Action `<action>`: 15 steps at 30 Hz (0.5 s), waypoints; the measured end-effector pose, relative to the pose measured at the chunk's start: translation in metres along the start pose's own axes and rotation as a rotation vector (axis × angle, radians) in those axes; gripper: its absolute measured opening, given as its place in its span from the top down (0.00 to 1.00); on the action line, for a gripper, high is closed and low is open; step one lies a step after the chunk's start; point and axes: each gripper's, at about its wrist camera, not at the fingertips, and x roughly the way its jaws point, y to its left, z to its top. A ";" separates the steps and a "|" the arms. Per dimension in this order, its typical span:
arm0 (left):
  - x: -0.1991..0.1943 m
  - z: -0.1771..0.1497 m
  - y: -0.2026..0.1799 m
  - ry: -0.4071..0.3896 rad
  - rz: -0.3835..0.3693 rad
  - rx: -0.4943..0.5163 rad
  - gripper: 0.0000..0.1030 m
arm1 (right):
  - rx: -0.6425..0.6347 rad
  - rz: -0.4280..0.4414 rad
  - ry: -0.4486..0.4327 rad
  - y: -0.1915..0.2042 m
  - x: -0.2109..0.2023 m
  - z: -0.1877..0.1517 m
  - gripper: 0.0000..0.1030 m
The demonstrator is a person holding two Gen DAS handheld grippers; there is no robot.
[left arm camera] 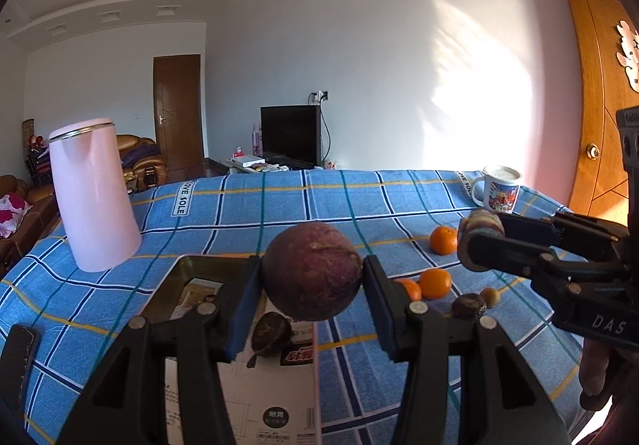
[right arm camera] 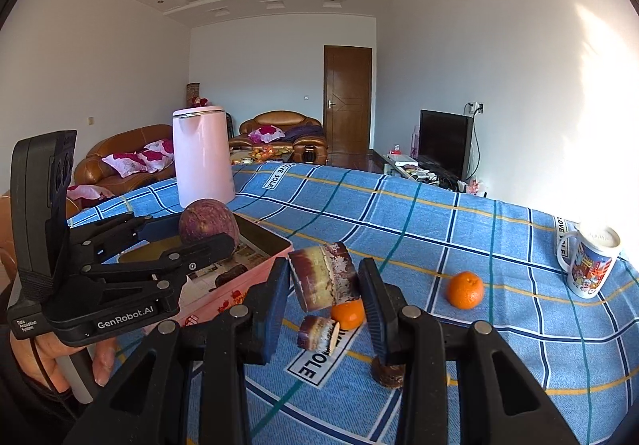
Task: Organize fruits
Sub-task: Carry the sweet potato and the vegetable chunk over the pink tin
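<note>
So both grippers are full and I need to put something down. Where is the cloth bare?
The blue checked cloth lies bare between the pink kettle and the mug. It is crowded near the tin, where oranges and dark fruits cluster.

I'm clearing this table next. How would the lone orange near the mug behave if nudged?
The orange looks round and sits free on flat cloth, so it would likely roll. Nothing touches it except the cloth, so it could travel toward the mug.
</note>
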 end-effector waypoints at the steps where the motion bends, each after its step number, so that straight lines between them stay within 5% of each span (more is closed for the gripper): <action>1: 0.001 0.001 0.007 0.002 0.010 -0.007 0.49 | -0.002 0.012 0.006 0.003 0.005 0.003 0.63; 15: 0.023 -0.004 0.086 0.115 0.117 -0.096 0.49 | -0.066 0.142 0.103 0.060 0.082 0.021 0.63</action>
